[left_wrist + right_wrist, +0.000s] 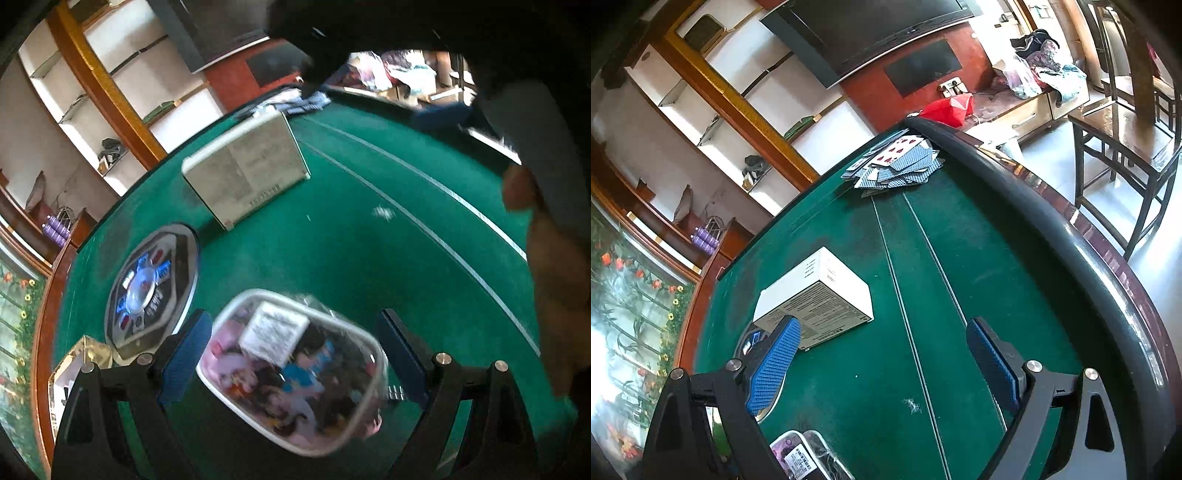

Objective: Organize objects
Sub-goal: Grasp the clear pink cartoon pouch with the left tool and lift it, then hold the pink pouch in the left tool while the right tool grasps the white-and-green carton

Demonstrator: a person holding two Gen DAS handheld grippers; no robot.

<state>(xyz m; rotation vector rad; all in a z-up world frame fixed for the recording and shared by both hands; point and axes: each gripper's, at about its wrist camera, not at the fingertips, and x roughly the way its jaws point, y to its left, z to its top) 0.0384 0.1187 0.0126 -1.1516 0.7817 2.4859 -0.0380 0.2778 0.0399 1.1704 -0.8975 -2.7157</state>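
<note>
Here the left gripper (291, 354) straddles the clear plastic tub of colourful small items (291, 373) on the green felt table (332, 240), jaws apart, not pressing. Centre it before closing; the right gripper (882, 365) stands open, empty.

My left wrist feed is smeared with motion blur: the clear plastic container (291, 373) and its label are soft, and the white box (245, 168) has fuzzy edges. A dark, unfocused shape blocks the top right corner. My right wrist feed is sharp; I can read the pips on the playing cards (899, 162). Daylight floods in from the right, blowing out the floor and glaring on the table's padded rail (1071, 243). Both fisheye views bend straight lines and darken toward the corners.
</note>
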